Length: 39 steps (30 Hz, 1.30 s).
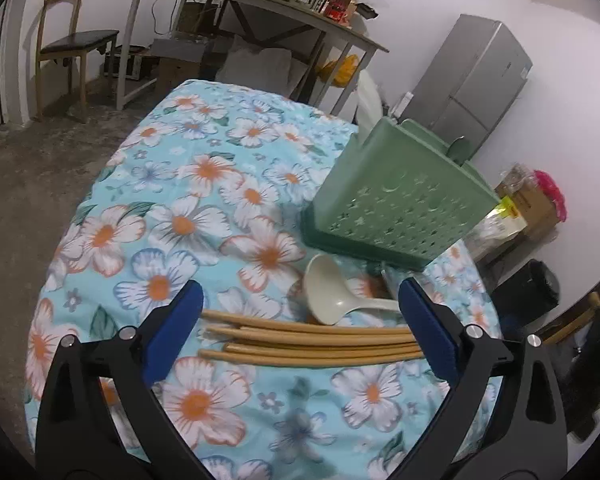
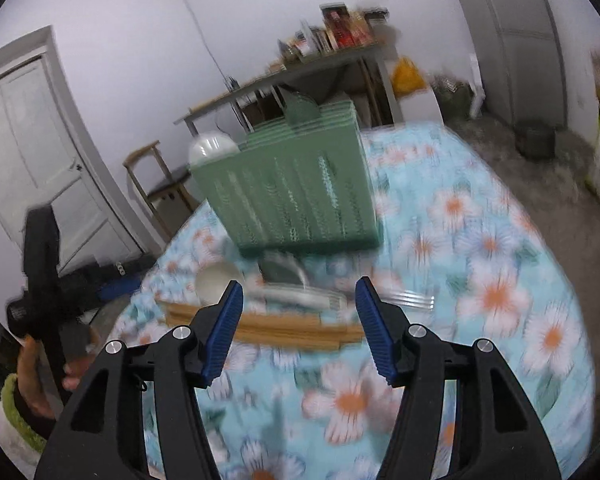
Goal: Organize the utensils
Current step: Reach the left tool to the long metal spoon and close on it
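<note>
On the counter (image 1: 188, 184), the green holder (image 1: 396, 200) stood at 1 o'clock from the left tool (image 1: 300, 320). The chopsticks (image 1: 312, 340) lay crosswise between its wide-open, empty jaws, long axis 9 to 3 o'clock. The right tool (image 2: 299, 320), also open and empty, hovered over the same bundle.

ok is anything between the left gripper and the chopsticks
No, nothing visible. The left gripper is wide open with the chopsticks lying bare on the floral cloth between its fingers. The white ladle lies just beyond them.
</note>
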Motion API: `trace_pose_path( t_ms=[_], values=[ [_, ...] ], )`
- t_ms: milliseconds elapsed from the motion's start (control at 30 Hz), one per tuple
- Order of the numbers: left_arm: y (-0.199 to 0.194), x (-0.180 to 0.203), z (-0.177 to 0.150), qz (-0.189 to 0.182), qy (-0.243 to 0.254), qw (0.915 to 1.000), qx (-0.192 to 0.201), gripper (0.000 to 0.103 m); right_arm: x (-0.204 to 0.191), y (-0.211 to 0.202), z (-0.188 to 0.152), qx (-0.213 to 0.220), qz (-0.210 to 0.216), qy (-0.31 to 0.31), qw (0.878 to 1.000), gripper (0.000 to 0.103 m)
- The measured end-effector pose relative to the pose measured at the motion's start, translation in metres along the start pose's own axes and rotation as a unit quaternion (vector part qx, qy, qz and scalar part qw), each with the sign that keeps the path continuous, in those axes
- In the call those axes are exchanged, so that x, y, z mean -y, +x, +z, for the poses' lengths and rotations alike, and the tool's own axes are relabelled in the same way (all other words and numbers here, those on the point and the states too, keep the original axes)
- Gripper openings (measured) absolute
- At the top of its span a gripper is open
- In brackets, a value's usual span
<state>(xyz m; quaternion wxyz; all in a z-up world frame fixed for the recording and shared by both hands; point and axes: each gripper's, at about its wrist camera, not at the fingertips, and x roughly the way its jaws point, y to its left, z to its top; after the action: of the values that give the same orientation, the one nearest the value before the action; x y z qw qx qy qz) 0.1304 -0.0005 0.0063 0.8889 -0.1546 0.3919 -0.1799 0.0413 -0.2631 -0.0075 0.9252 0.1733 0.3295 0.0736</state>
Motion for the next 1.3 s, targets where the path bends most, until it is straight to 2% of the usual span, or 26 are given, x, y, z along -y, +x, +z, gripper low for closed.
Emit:
trace_pose_path(
  t_ms=[100,433,733,900,967,1033,1067,1133,1300],
  values=[
    [0.001,0.005,0.001,-0.009,0.011,0.9999,-0.004,0.095,0.001,0.009,-0.015,-0.022,-0.003,-0.003,1.0,0.057],
    [0.001,0.035,0.002,-0.042,0.068,0.9967,0.01,0.095,-0.003,0.027,-0.027,-0.036,0.001,-0.015,0.999,0.057],
    [0.028,0.07,0.005,-0.031,0.15,0.9881,-0.002,0.095,-0.003,0.027,-0.034,-0.024,-0.007,-0.045,0.999,0.057],
    [0.045,0.085,0.007,-0.057,0.165,0.9845,-0.016,0.094,0.006,0.024,-0.031,-0.018,-0.001,-0.038,0.999,0.057],
    [0.051,0.089,0.006,-0.065,0.165,0.9839,-0.023,0.078,0.009,0.023,-0.031,-0.017,0.002,-0.034,0.999,0.057],
    [0.063,0.094,0.006,-0.069,0.164,0.9832,-0.04,0.068,0.011,0.024,-0.031,-0.018,0.006,-0.031,0.999,0.057],
    [0.071,0.093,0.007,-0.069,0.156,0.9841,-0.051,0.06,0.011,0.024,-0.031,-0.018,0.008,-0.031,0.999,0.057],
    [0.084,0.089,0.01,-0.069,0.137,0.9857,-0.071,0.052,0.012,0.024,-0.032,-0.018,0.012,-0.03,0.999,0.057],
    [0.113,0.08,0.013,-0.055,0.11,0.9859,-0.113,0.045,0.012,0.026,-0.033,-0.02,0.019,-0.026,0.999,0.057]
  ],
)
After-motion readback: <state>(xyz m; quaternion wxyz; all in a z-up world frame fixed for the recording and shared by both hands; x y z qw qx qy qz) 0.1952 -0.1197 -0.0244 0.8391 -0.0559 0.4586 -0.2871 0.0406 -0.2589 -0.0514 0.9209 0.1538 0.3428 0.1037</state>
